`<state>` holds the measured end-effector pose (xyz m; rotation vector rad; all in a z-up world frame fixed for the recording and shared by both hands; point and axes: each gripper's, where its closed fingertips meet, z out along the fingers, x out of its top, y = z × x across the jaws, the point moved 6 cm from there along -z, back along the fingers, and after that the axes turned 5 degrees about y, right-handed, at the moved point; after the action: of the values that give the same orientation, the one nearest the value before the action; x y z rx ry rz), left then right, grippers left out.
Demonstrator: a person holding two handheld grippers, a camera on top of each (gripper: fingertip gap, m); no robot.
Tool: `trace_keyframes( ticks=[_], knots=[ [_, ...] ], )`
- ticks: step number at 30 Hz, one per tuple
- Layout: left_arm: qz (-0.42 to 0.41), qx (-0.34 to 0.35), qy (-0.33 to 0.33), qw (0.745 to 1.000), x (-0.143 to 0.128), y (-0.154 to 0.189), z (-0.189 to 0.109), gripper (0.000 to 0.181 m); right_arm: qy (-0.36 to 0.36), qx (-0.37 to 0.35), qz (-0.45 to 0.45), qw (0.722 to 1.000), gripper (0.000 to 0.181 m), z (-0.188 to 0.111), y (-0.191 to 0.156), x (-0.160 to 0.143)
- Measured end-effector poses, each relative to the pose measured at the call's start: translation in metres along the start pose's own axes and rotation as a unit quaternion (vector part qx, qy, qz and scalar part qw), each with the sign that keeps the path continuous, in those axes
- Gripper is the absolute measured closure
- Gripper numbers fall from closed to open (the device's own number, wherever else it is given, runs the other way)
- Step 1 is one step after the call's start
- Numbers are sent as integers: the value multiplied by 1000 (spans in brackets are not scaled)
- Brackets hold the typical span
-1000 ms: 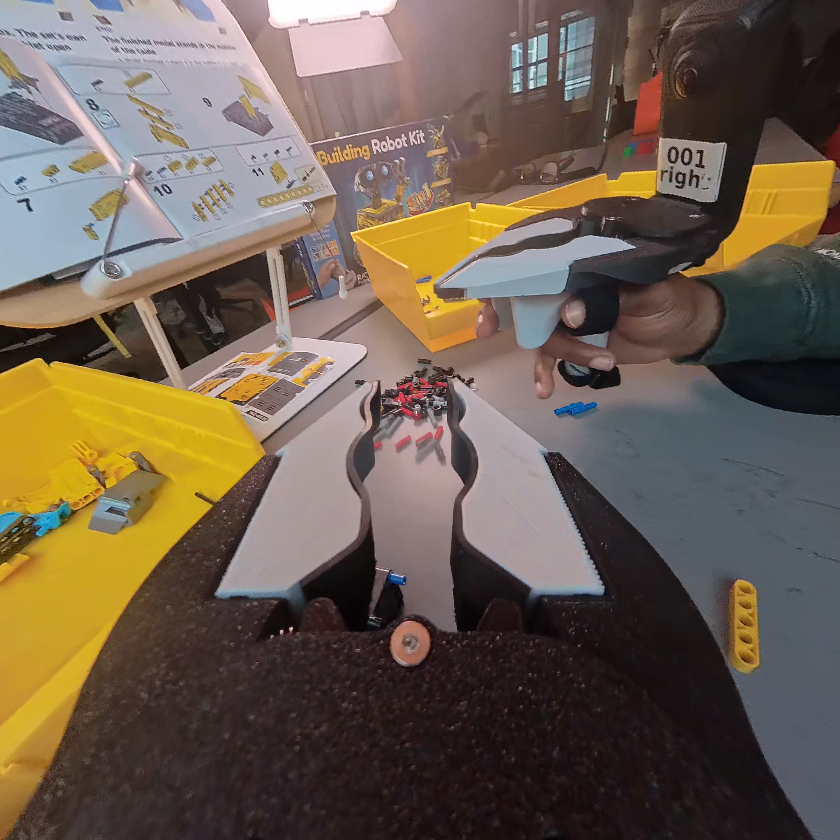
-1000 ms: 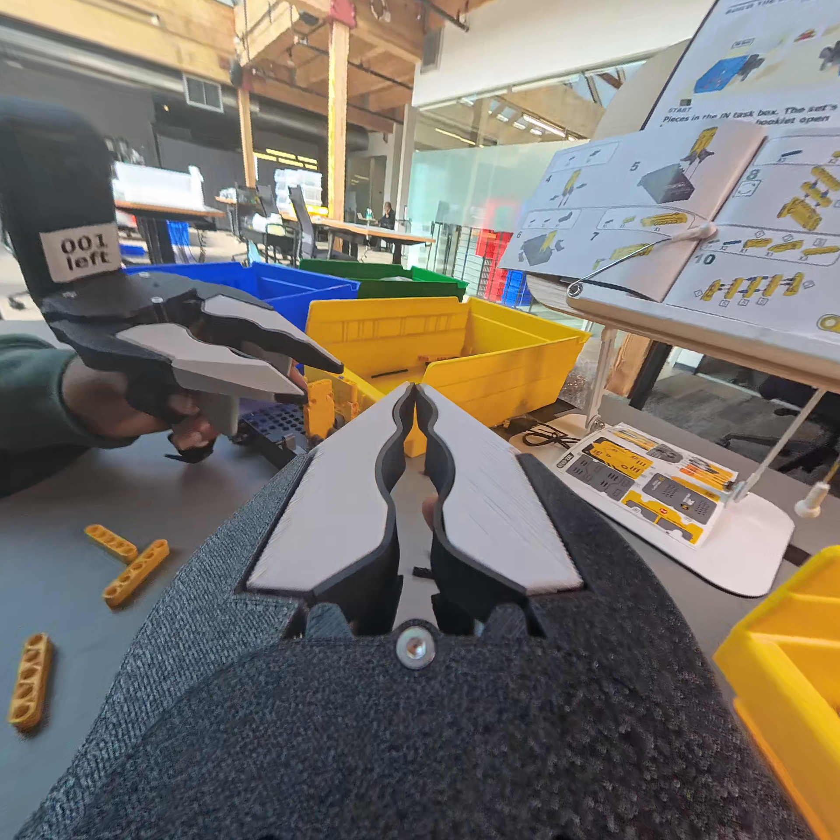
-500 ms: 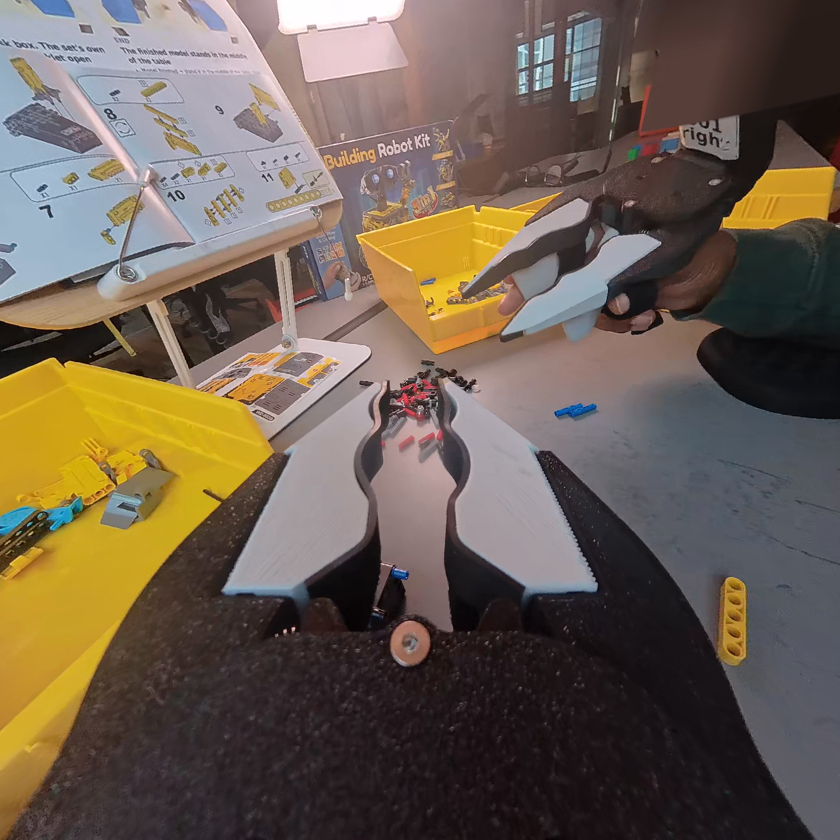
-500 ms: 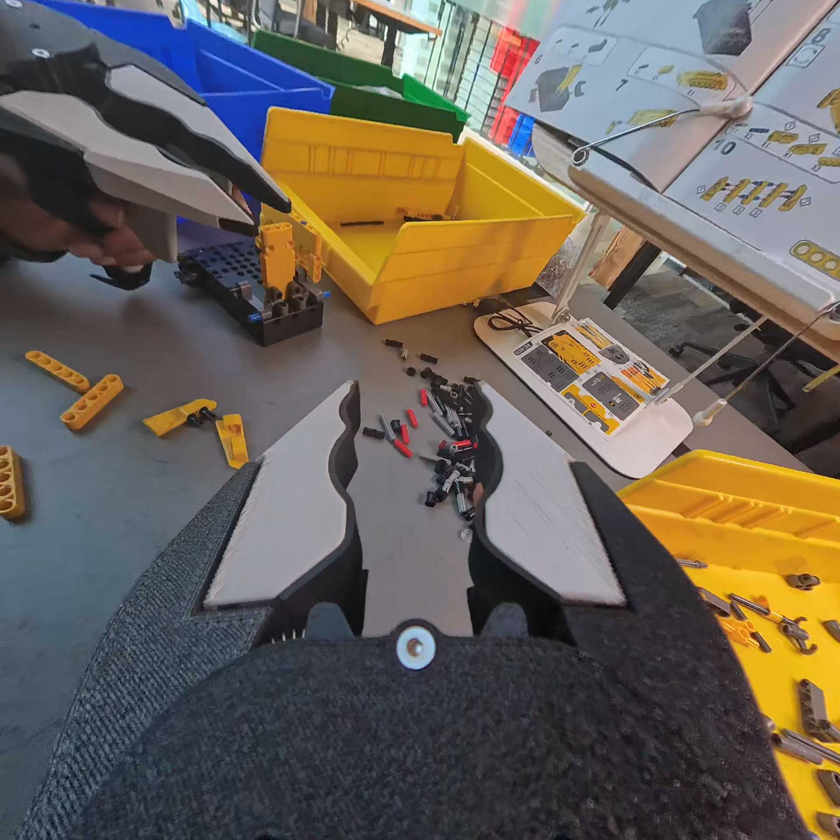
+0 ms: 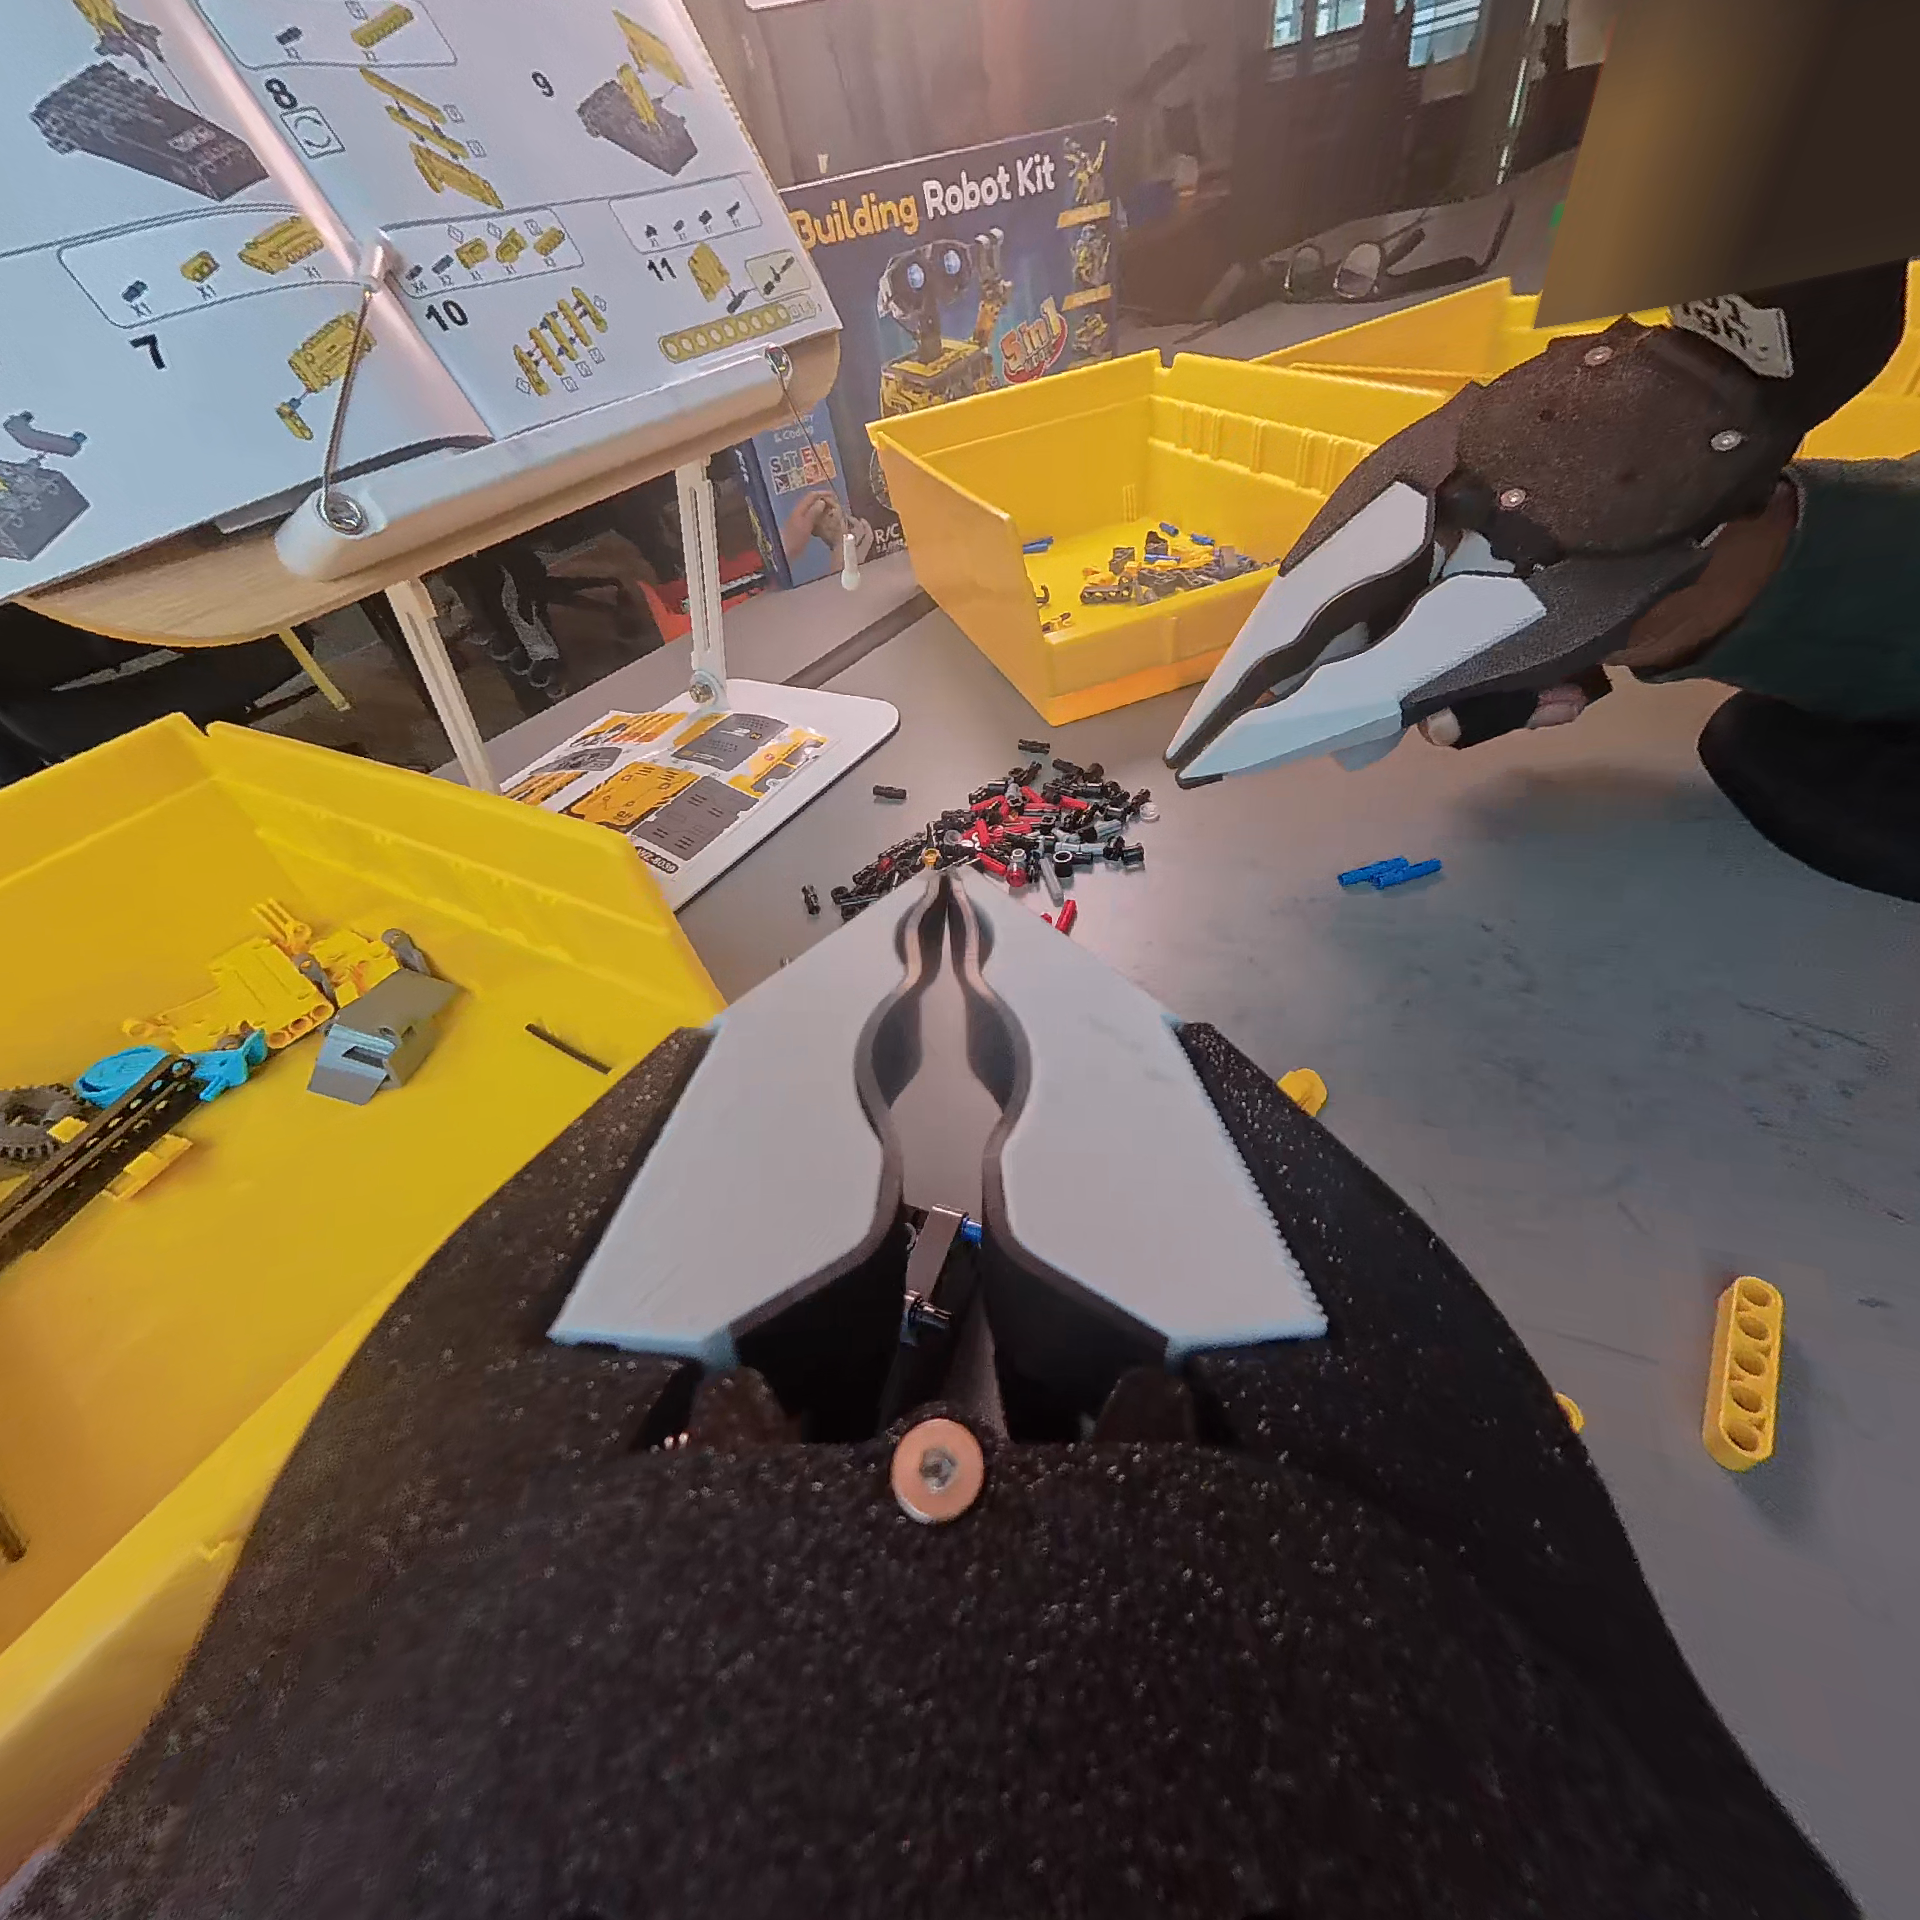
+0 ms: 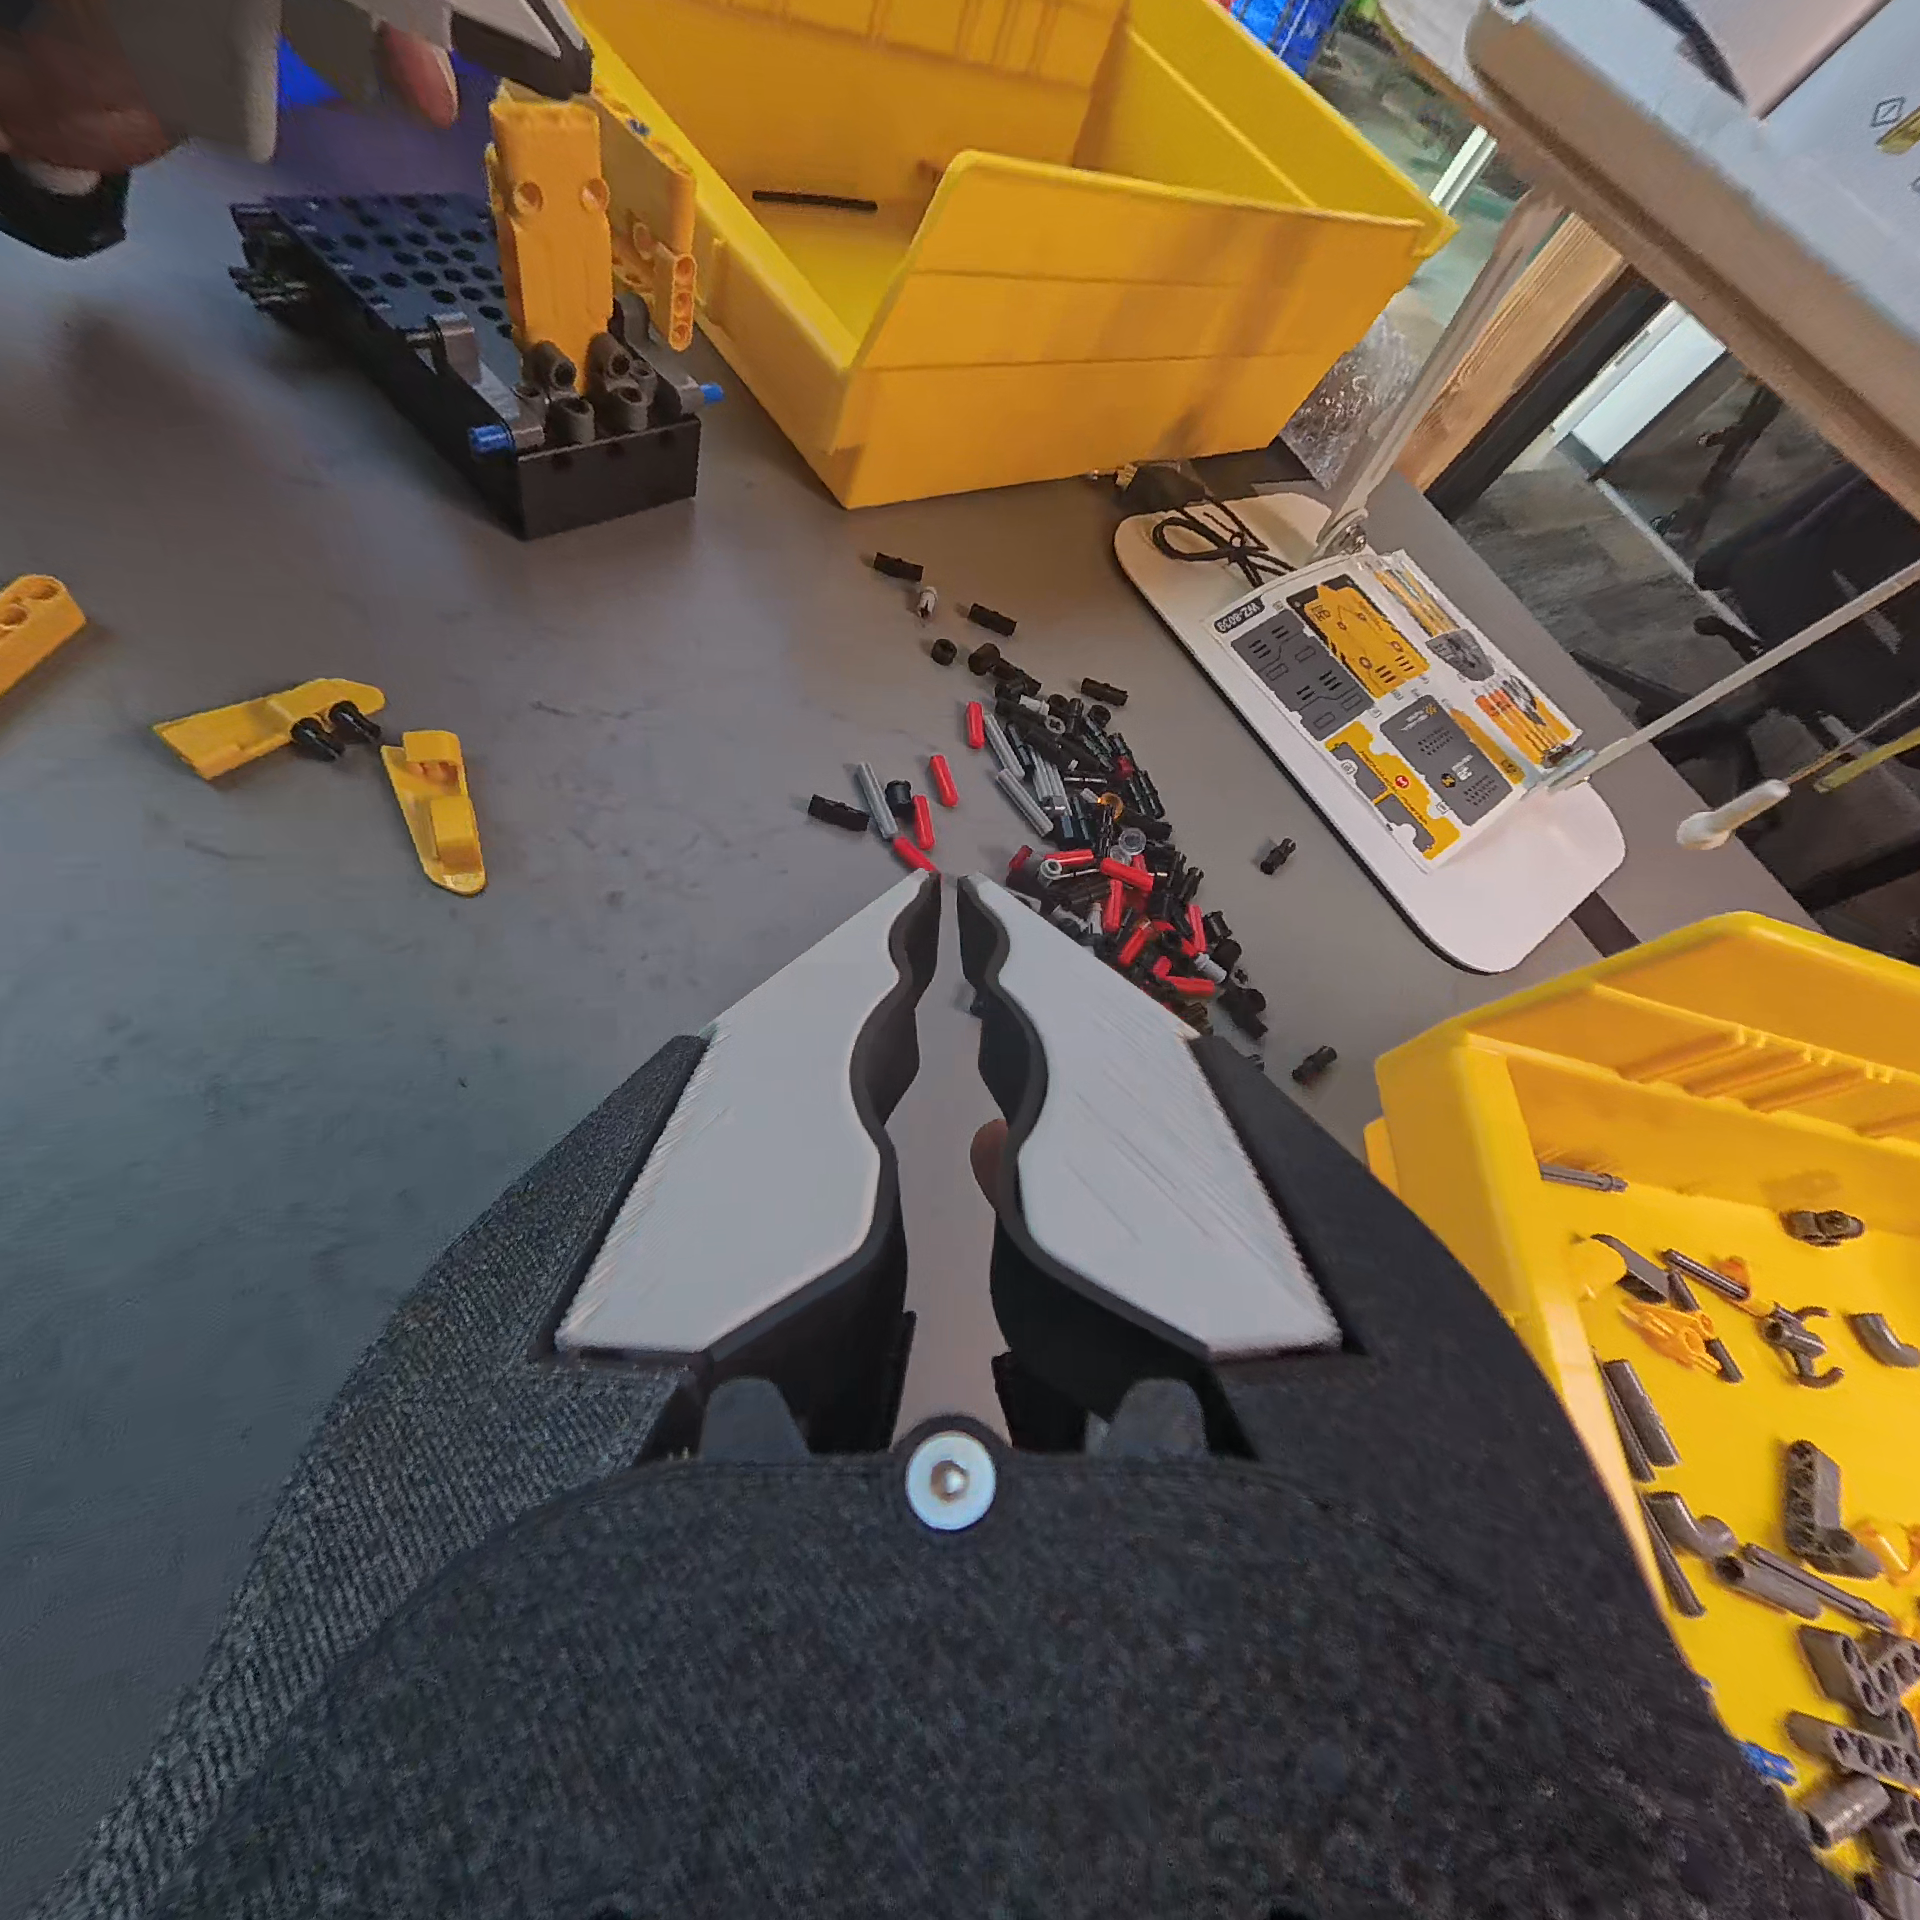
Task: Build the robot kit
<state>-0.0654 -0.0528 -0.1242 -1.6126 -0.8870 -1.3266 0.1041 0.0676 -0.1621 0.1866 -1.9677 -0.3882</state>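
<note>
My left camera sits behind my left claw (image 5: 943, 883), looking forward and down over the grey worktop (image 5: 1558, 1039) from close above. My right camera looks steeply down along my right claw (image 6: 948, 883). Both views share the pile of small pins (image 5: 1018, 821) (image 6: 1101, 831) and the white stand base (image 5: 717, 769) (image 6: 1455, 769).

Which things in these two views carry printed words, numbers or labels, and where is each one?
I name the bearers only; their wording is not copied.
Open instruction booklet on the white stand: numbers beside diagrams.
Blue kit box behind the far yellow bin: large front print.
White label on the right gripper: partly hidden.
Sticker sheet on the stand's base: print too small to read.
</note>
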Motion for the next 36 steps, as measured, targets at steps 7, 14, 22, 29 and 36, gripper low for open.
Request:
trace_keyframes(
  ticks=[7, 14, 22, 29, 36],
  knots=[
    [41, -100, -59, 992, -13, 19, 5, 181, -46, 92, -8, 995, 174, 18, -16, -7],
    [29, -230, -110, 966, -22, 29, -15, 176, -121, 214, -93, 965, 165, 55, -13, 9],
    [30, -257, -114, 959, -24, 34, -21, 175, -185, 309, -123, 925, 165, 76, -6, 9],
    [15, -350, -131, 927, -25, 63, -27, 174, -205, 344, -74, 913, 173, 78, -4, 4],
    [27, -347, -169, 922, -31, 63, -31, 171, -185, 323, -58, 926, 177, 62, -11, 2]
  ],
)
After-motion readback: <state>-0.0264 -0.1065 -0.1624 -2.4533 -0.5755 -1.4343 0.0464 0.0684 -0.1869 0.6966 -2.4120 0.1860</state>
